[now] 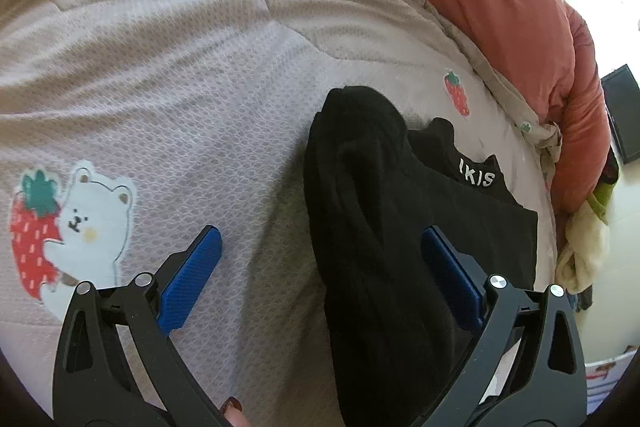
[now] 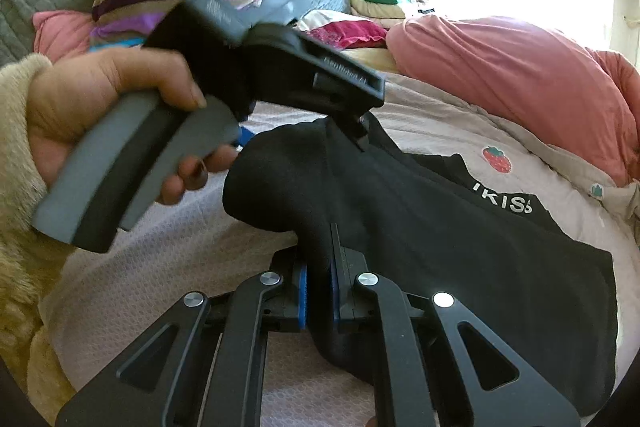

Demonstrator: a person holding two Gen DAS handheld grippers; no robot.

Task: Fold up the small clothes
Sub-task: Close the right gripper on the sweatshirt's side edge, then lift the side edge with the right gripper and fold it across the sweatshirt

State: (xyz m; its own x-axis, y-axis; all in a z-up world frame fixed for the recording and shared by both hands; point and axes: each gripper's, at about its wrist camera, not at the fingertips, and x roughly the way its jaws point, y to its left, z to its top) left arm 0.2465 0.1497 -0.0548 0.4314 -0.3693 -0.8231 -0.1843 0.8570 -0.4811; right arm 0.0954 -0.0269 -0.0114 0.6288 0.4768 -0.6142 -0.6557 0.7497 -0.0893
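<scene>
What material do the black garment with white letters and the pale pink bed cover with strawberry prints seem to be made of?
Black garment with white letters: probably soft matte knit, cotton-like; it drapes in rounded folds without shine.
Pale pink bed cover with strawberry prints: apparently textured woven or quilted cloth; a fine honeycomb pattern shows, matte.

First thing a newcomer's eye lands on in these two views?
The black garment with white lettering, bunched on the pinkish bedsheet, dominates both views. The right gripper is shut on a fold of it at the bottom of its own view, while the left gripper hangs open over the cloth's left edge. Next, the bear-and-strawberry print at the left of the left wrist view and the coral quilt heaped along the right stand out.
</scene>
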